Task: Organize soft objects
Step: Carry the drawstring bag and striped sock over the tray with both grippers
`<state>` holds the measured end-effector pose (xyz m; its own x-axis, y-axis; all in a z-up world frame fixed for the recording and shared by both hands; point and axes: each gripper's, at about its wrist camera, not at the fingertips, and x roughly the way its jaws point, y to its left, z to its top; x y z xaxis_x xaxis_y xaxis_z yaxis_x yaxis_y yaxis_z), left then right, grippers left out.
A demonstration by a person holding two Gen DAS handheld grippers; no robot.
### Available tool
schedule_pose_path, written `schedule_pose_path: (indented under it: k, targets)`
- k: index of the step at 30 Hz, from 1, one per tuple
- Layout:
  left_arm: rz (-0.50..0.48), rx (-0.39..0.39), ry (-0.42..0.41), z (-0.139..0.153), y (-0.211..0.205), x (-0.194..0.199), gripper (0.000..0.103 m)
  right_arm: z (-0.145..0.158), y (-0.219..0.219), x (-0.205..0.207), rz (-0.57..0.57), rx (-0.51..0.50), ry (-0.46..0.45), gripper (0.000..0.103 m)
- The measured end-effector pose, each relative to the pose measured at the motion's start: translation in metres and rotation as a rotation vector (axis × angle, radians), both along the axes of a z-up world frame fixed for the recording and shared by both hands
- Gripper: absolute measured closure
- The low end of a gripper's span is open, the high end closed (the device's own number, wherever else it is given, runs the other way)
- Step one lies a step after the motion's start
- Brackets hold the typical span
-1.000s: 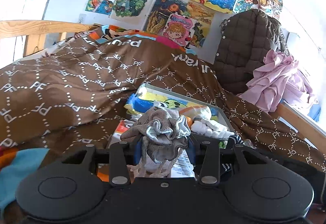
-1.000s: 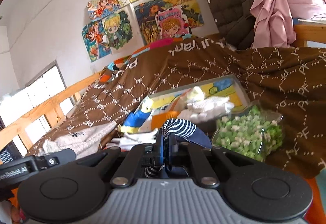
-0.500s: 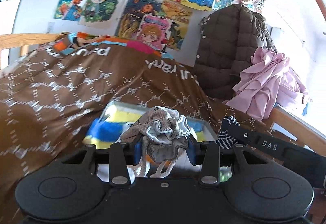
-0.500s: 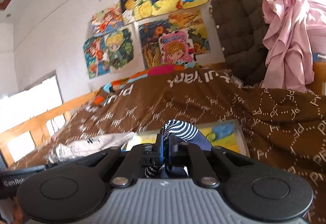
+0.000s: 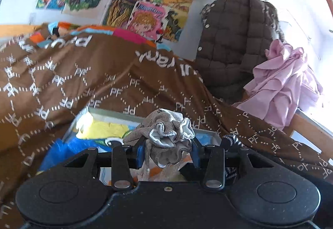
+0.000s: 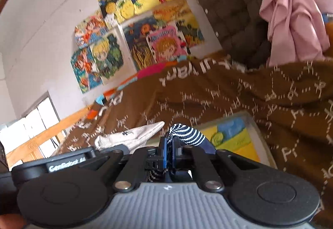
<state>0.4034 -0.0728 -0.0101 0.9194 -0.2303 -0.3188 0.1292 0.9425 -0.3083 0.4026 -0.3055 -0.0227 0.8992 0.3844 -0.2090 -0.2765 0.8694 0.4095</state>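
Note:
A bunched grey sock (image 5: pixel 166 135) sits between the fingers of my left gripper (image 5: pixel 167 151), which is shut on it above a shallow tray (image 5: pixel 108 112) with a yellow and blue picture bottom. My right gripper (image 6: pixel 169 151) is shut on a navy sock with white stripes (image 6: pixel 186 135), held over the same tray (image 6: pixel 252 123). That striped sock (image 5: pixel 232 139) and the right gripper's finger show at the right in the left wrist view. The grey sock's long end (image 6: pixel 133 137) and the left gripper's body appear at the left in the right wrist view.
The tray lies on a bed under a brown quilt (image 5: pixel 62 83) printed with white letters. A brown padded jacket (image 5: pixel 235 46) and a pink garment (image 5: pixel 287 87) hang at the right. A wooden bed rail (image 6: pixel 41 141) runs along the left. Cartoon posters (image 5: pixel 133 0) cover the wall.
Both grippers have risen and tipped up with their socks. The pile of soft things in the tray and the green bag beside it have dropped out of view.

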Motion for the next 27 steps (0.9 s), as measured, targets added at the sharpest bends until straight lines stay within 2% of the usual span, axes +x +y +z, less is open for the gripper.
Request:
schedule_pose_path:
  k: [7,14,18,20,22,24,27]
  targets:
    - [0.034,-0.026,0.094,-0.028,0.006,0.016,0.058,-0.016,-0.002,0.013,0.002,0.02,0.1,0.094]
    - [0.034,0.02,0.12,-0.037,0.001,0.011,0.058,-0.018,-0.004,0.013,-0.005,0.015,0.126,0.088]
    - [0.048,0.035,0.111,-0.037,-0.001,0.006,0.057,-0.019,-0.005,0.012,-0.012,0.018,0.135,0.074]
    - [0.053,0.044,0.108,-0.037,-0.002,0.004,0.057,-0.019,-0.005,0.012,-0.012,0.016,0.141,0.07]
    - [0.056,0.049,0.109,-0.037,-0.002,0.003,0.056,-0.018,-0.006,0.013,-0.014,0.015,0.148,0.058]
    - [0.06,0.051,0.111,-0.036,-0.003,0.002,0.054,-0.018,-0.008,0.013,-0.013,0.017,0.154,0.05]
    - [0.064,0.059,0.111,-0.034,-0.003,-0.001,0.051,-0.016,-0.011,0.011,-0.021,0.01,0.16,0.044]
